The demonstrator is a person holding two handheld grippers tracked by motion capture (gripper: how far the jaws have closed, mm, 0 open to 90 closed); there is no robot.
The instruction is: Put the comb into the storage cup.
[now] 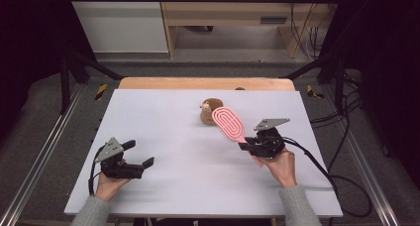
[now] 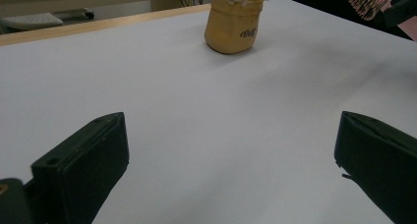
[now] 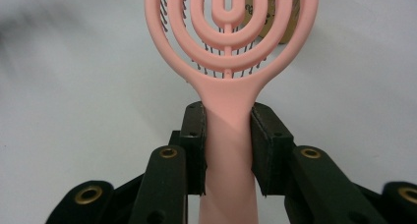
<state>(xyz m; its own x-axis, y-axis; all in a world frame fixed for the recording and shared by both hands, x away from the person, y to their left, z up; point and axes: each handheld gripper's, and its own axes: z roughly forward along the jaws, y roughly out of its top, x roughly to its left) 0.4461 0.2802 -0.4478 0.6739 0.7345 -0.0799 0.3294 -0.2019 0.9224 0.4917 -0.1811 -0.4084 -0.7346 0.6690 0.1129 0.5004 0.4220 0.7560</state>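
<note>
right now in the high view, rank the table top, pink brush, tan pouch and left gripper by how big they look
1. table top
2. left gripper, jaws apart
3. pink brush, held in the right gripper
4. tan pouch, partly hidden behind the brush

The gripper and brush look close in size, so that pair is unsure.

Overhead forward-down view, two low tong-mounted close-ups

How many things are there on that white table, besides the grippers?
2: a pink brush held above the table by the right gripper, and a tan pouch standing behind it.
</note>
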